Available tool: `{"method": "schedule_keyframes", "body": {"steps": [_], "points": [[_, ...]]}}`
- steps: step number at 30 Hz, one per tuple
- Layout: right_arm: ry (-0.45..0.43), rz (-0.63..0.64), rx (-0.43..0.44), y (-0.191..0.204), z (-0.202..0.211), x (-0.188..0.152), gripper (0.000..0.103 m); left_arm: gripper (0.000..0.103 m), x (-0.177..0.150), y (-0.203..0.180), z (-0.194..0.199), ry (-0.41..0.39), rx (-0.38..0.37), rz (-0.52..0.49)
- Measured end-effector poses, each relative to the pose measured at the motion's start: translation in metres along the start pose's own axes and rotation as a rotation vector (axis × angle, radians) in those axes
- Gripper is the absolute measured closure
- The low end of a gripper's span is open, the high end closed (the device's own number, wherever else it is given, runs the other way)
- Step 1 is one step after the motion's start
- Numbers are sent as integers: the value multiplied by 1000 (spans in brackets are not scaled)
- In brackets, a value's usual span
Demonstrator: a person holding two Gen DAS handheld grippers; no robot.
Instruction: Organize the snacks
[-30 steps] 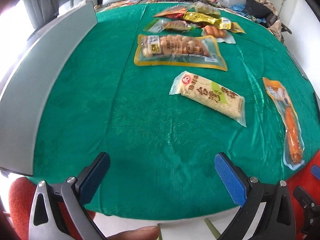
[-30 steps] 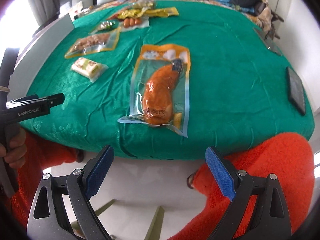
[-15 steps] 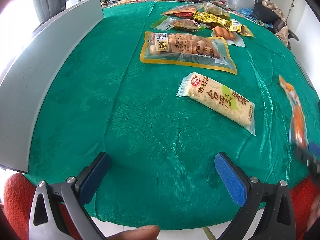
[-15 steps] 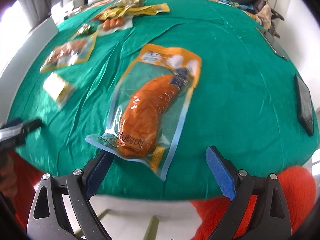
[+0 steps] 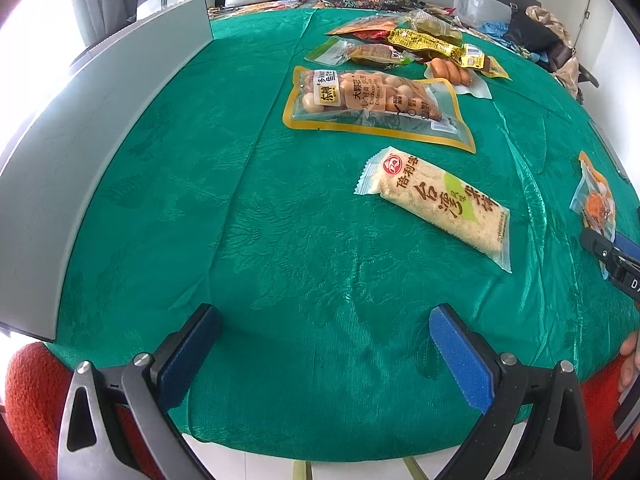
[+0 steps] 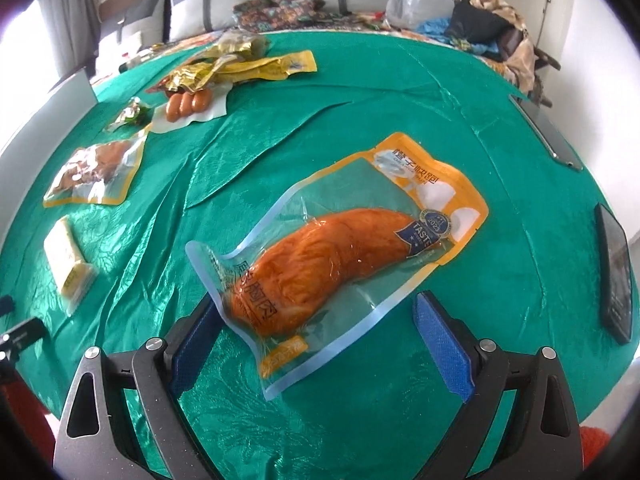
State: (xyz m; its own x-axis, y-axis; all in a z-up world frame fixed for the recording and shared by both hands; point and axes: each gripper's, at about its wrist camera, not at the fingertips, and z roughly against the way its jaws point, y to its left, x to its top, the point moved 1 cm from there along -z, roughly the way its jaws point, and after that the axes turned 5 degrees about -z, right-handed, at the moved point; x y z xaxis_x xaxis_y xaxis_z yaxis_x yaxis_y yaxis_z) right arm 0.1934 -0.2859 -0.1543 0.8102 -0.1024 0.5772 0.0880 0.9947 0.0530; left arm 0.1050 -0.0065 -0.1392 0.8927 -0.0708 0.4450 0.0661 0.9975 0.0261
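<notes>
**Right claw straddles the chicken pack, left claw waits wide**

We start nearest, on the right wrist view: our right gripper (image 6: 316, 340) is spread wide, and the near end of the orange chicken breast pack (image 6: 340, 268) lies between the two blue pads. The pack's corner covers part of the left-side pad, so we cannot tell whether pad and plastic touch. Nothing is pinched.

Over to the left wrist view: our left gripper (image 5: 324, 356) is just as wide, holding nothing, hovering above the near edge of the green tablecloth (image 5: 240, 240). At 3 o'clock the other tool's dark tip pokes in, cut off by the frame, with the chicken pack only a sliver behind it.

Moving out, the white rice cracker packet (image 5: 436, 208) lies flat at 1 o'clock, clear of everything. Beyond it, the yellow-bordered pack of fish balls (image 5: 376, 108). Further, at 12 to 1 o'clock, a cluster of small snack packs (image 5: 416, 48) overlaps; we cannot separate them all, though a pack of little sausages (image 6: 188, 106) shows plainly.

A grey board (image 5: 92, 128) stands along the table at 9 to 11 o'clock. In the right view, at 3 o'clock, a dark phone (image 6: 614, 280) lies near the table's edge.
</notes>
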Motion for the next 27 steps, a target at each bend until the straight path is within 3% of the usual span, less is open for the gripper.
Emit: {"method": "schedule_keyframes", "body": {"steps": [9, 27], "points": [[-53, 26, 22, 0, 0, -4, 7, 0, -3, 0, 2, -27, 7, 4], [-74, 26, 22, 0, 0, -5, 6, 0, -7, 1, 5, -39, 21, 19]]}}
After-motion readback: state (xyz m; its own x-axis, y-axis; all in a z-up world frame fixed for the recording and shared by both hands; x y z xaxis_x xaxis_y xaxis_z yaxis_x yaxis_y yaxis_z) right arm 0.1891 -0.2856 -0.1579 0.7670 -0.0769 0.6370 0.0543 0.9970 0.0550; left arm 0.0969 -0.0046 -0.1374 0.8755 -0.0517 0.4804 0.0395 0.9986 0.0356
